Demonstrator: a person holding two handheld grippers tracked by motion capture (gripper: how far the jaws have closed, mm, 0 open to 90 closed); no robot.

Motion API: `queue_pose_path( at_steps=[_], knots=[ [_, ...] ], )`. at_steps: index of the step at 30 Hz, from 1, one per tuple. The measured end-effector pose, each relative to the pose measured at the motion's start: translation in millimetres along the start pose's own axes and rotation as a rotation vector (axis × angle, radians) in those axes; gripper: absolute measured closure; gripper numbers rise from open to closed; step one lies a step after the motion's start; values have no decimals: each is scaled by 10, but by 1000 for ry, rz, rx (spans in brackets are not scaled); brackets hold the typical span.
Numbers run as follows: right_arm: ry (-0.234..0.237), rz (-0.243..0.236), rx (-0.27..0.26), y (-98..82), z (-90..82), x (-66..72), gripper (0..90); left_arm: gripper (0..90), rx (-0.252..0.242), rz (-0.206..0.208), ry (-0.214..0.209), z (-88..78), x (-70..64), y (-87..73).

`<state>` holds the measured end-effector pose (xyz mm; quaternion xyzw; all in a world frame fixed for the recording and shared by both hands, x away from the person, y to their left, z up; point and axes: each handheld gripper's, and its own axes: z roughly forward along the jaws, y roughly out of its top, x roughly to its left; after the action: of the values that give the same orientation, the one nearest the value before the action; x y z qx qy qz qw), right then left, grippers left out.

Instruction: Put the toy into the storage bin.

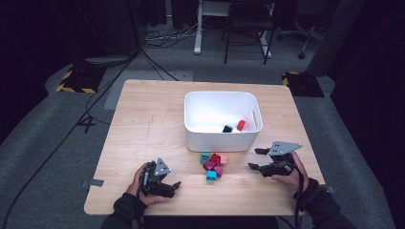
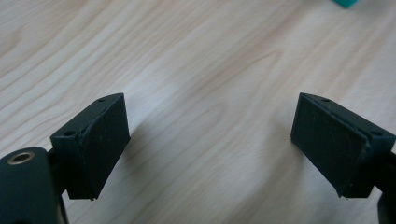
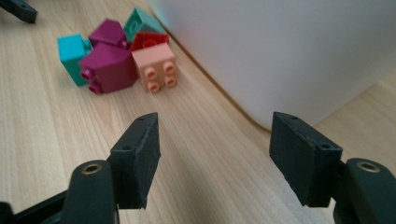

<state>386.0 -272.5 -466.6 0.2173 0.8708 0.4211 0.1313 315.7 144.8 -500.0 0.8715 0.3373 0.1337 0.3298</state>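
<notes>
- Wooden table (image 1: 143,124), dark room beyond.
- White bin (image 1: 223,120): red block (image 1: 241,125) and dark block (image 1: 228,129) already inside.
- Block pile (image 1: 214,165) just before the bin: about seven left to move, by my count.
- Left gripper (image 1: 173,187): jaws apart, empty.
- Right gripper (image 1: 257,159): jaws apart, empty, beside the pile.

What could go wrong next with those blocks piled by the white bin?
The blocks lie packed and touching, so the open right gripper may nudge neighbours or catch two at once. The pile sits close to the white bin, so a jaw might bump its wall. The open left gripper could cross paths if both reach in.
</notes>
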Motion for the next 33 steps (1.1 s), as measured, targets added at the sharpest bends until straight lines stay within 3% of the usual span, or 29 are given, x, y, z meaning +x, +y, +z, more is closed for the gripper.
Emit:
queue_pose_path(
  at_steps=[2,8,17,21,28,32,33],
  knots=[
    [13,15,9,-40,35,-32,343,140,-1,7,-46,37,-70,38],
    [34,47,28,-116,132,-80,343,151,-6,51,-92,137,-246,145],
    [37,45,83,-157,314,-45,351,170,-7,149,-172,393,-468,444],
    [43,21,70,-177,337,-15,363,207,-25,134,-190,478,-540,527],
    [44,24,62,-186,339,-13,361,260,-46,151,-222,551,-585,609],
    [35,50,70,-184,338,-7,364,375,-66,151,-229,572,-580,630],
    [31,34,55,-184,347,-22,364,410,-71,145,-229,575,-577,633]
  ],
)
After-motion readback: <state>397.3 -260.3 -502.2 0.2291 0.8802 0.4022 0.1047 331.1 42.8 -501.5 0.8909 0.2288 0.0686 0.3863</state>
